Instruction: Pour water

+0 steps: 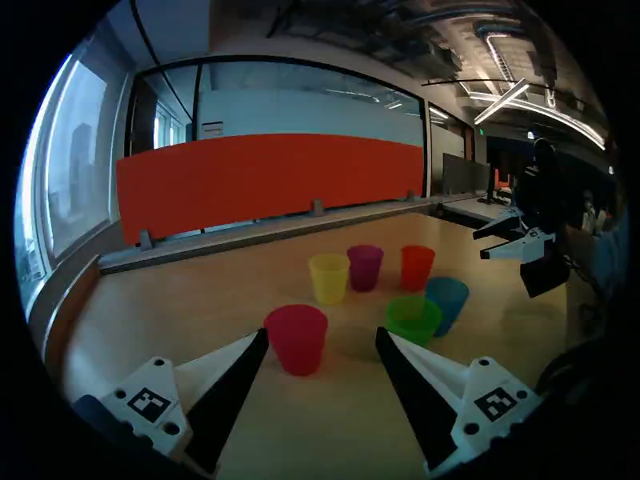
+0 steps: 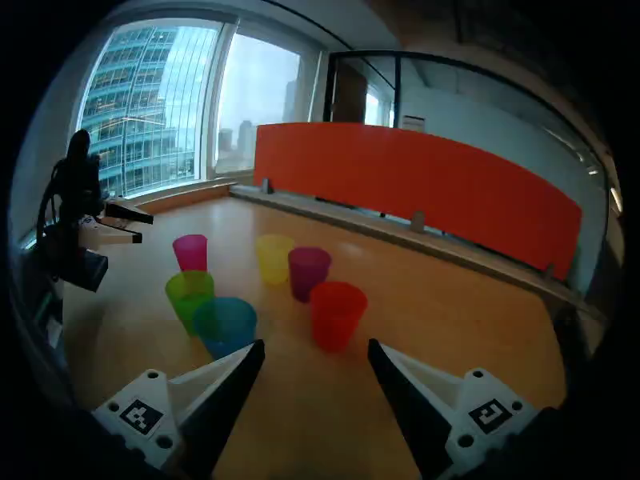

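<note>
Several plastic cups stand upright in a cluster on a wooden table [image 1: 200, 304]. In the left gripper view the pink cup [image 1: 296, 338] is nearest, just ahead of my open left gripper [image 1: 320, 352]. Behind it stand the yellow [image 1: 329, 277], purple [image 1: 365, 266], orange [image 1: 417, 266], blue [image 1: 446, 300] and green [image 1: 413, 318] cups. My right gripper [image 2: 316, 352] is open and empty, with the orange cup [image 2: 337, 314] just ahead of it and the blue cup [image 2: 225, 324] to its left. Whether any cup holds water I cannot tell.
An orange divider panel [image 1: 264, 180] runs along the table's far edge. Large windows [image 2: 152, 104] lie beyond the table. Each gripper shows in the other's view: the right gripper [image 1: 478, 246] at the table's right side, the left gripper [image 2: 146, 228] on the left.
</note>
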Demonstrator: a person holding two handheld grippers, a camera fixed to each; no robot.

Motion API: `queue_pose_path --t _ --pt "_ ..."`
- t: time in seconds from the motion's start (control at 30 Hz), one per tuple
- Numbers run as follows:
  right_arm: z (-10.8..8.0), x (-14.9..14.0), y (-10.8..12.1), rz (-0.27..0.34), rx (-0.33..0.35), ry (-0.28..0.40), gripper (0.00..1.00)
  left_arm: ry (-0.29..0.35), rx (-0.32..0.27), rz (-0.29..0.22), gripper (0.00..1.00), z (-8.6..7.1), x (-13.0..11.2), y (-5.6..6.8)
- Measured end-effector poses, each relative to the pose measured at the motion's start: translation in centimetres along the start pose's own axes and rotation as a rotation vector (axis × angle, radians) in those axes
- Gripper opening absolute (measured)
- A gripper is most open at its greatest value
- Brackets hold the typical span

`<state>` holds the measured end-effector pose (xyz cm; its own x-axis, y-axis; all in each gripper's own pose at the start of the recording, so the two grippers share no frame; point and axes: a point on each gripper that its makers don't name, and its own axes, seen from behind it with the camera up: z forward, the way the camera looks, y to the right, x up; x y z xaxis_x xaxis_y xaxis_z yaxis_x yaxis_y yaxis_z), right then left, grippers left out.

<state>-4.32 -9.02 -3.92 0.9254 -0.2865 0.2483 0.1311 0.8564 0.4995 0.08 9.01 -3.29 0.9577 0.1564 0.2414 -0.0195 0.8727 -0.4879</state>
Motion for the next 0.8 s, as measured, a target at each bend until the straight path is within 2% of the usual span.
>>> queue_pose_path --t 0.47,0.8 --pt "-1.0 3.0 4.8 0.077 -0.207 0.12 1.0 0.14 0.156 -0.035 1.0 -1.8 3.8 -3.6" --pt "-2.1 5.7 7.2 0.112 -0.335 0.232 1.0 0.197 0.241 -0.019 1.0 -2.4 5.6 -4.6"
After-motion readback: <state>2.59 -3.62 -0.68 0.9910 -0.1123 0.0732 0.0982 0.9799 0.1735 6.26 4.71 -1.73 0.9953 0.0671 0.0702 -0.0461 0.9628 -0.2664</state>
